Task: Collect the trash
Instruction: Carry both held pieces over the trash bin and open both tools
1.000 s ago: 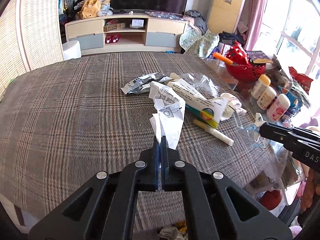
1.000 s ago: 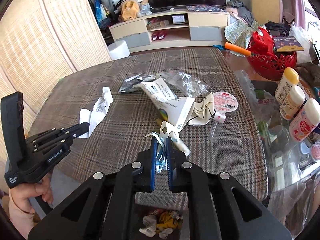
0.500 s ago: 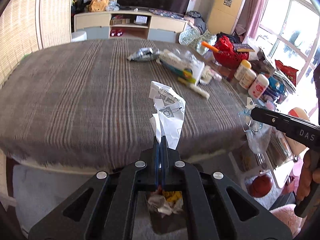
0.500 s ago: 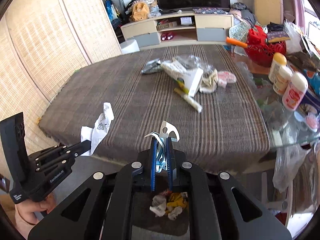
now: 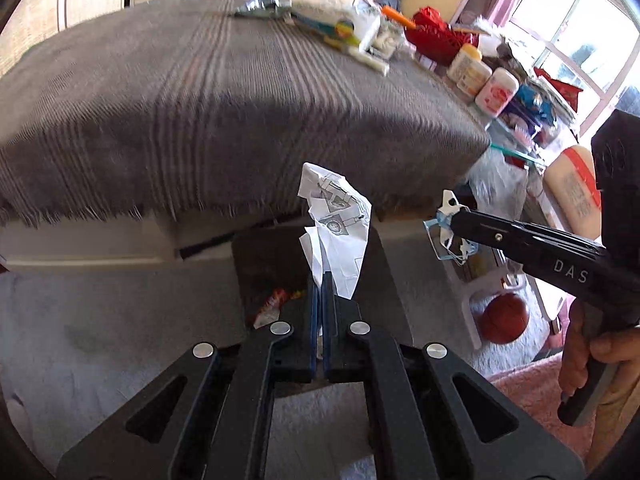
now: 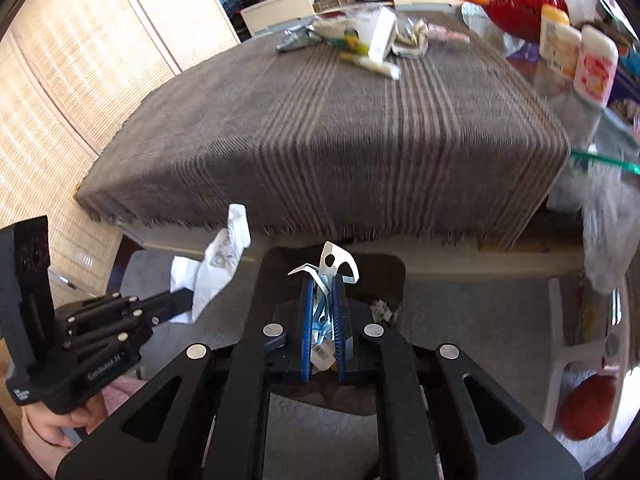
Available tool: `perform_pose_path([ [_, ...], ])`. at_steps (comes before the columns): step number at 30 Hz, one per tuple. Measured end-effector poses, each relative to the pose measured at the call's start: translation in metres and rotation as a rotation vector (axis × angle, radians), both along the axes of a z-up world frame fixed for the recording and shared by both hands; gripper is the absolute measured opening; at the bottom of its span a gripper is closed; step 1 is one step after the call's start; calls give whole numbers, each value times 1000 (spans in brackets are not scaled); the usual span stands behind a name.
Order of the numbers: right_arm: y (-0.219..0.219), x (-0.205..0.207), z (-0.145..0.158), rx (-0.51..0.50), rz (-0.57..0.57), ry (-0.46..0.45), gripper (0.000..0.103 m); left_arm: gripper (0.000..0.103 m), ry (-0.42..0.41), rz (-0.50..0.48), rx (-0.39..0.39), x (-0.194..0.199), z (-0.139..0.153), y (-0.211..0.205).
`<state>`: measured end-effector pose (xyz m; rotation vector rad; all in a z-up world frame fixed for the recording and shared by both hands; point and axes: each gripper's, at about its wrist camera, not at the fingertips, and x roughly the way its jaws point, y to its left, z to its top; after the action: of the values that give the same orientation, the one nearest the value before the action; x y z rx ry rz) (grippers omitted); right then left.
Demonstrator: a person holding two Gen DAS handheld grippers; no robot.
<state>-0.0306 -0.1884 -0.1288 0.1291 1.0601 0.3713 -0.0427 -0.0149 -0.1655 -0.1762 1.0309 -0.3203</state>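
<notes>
left gripper (image 5: 320, 280): clamped on printed paper sheet (image 5: 336, 220) | right gripper (image 6: 322, 292): clamped on plastic packaging scrap (image 6: 334, 264) | both above dark bin (image 6: 384, 272)

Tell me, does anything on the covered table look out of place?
Yes. A cluster of litter, wrappers, a carton and a foil packet, lies scattered at the far side of the striped cloth. It looks like leftover trash, not things put there on purpose.

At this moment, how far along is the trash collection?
Done: some trash already lies in the dark bin on the floor below the table edge. In hand: the left gripper is shut on a printed paper, the right gripper on a plastic wrapper, both over the bin, not yet released. Left: the pile of wrappers and a box at the far end of the table.
</notes>
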Motion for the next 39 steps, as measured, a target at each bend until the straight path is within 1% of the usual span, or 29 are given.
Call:
perform_pose_path([
  [5, 1, -5, -36, -6, -12, 64, 11, 0, 57, -21, 9, -3, -33, -8],
  [12, 8, -5, -61, -6, -28, 116, 11, 0, 120, -37, -13, -1, -66, -15],
  [14, 9, -4, -68, 0, -31, 140, 11, 0, 134, -49, -13, -2, -71, -18],
  [17, 9, 1, -70, 10, -33, 153, 11, 1, 144, -68, -8, -3, -75, -24],
  [24, 9, 5, -74, 26, -48, 175, 11, 1, 150, -66, -9, -1, -76, -21],
  [25, 9, 7, -74, 28, -49, 178, 11, 1, 151, -63, -9, -1, -76, -21],
  [26, 8, 6, -74, 33, -49, 181, 14, 1, 153, -61, -10, 0, -76, -20],
  [30, 9, 6, -74, 31, -50, 177, 14, 3, 154, -71, -14, -1, -76, -23],
  [31, 9, 7, -74, 25, -51, 176, 15, 6, 152, -72, -13, -1, -75, -23],
  [32, 8, 7, -74, 16, -55, 174, 17, 18, 151, -70, -9, -2, -75, -23],
  [33, 7, 7, -75, 9, -62, 174, 23, 26, 149, -66, -8, -2, -75, -22],
  [34, 5, 7, -75, 9, -70, 176, 26, 44, 145, -57, -6, -2, -74, -20],
  [35, 3, 7, -75, 15, -75, 178, 37, 56, 140, -46, -5, -1, -73, -19],
  [36, 2, 7, -75, 23, -76, 175, 48, 57, 138, -41, -10, -1, -72, -18],
  [37, 2, 7, -74, 28, -74, 169, 52, 58, 137, -38, -15, -1, -72, -16],
  [38, 2, 7, -72, 32, -71, 165, 58, 62, 138, -35, -19, 0, -71, -15],
  [39, 2, 7, -71, 33, -71, 161, 66, 66, 136, -31, -19, 0, -70, -14],
])
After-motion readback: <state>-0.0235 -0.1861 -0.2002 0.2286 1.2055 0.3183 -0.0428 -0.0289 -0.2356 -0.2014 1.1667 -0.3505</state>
